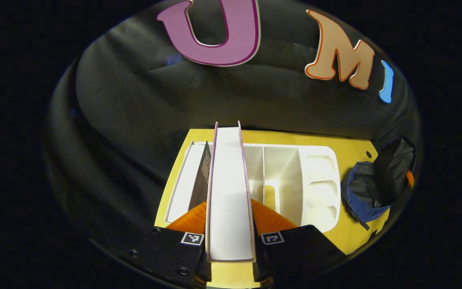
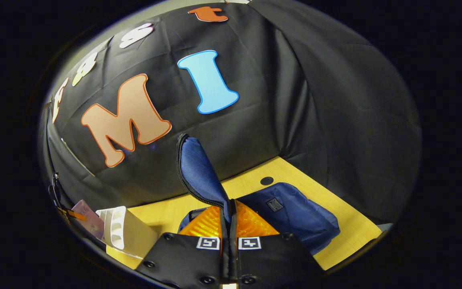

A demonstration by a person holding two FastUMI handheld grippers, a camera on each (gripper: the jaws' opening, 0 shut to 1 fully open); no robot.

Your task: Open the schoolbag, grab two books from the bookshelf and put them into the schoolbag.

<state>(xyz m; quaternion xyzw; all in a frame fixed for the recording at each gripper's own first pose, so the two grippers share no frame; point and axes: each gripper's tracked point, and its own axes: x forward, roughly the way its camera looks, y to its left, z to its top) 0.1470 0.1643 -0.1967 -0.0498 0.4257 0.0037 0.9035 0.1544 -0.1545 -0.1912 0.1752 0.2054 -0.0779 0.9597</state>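
In the left gripper view, my left gripper [image 1: 230, 224] clamps a book [image 1: 229, 192] by its covers, both fingers pressed on it, page edges facing the camera. It stands above the white bookshelf [image 1: 295, 180] on the yellow table [image 1: 359, 146]. A second, darker book [image 1: 201, 180] leans in the bookshelf's compartment at about 10 o'clock from my fingers. The schoolbag [image 1: 371, 188] lies at 3 o'clock, mouth agape, its far side cut off by the round edge.

The right gripper view gives the schoolbag's other side: my right gripper [image 2: 228, 224] is closed on the zippered flap [image 2: 199, 168], both fingers pinching the fabric, holding it upright at 12 o'clock. The blue body of the bag spreads toward 3 o'clock on the table. At 9 o'clock the bookshelf's end shows, with a pale purple book cover beside it, partly cut off; my left gripper there is too dim and small for me to make out properly. The bag's inside is hidden behind my fingers.
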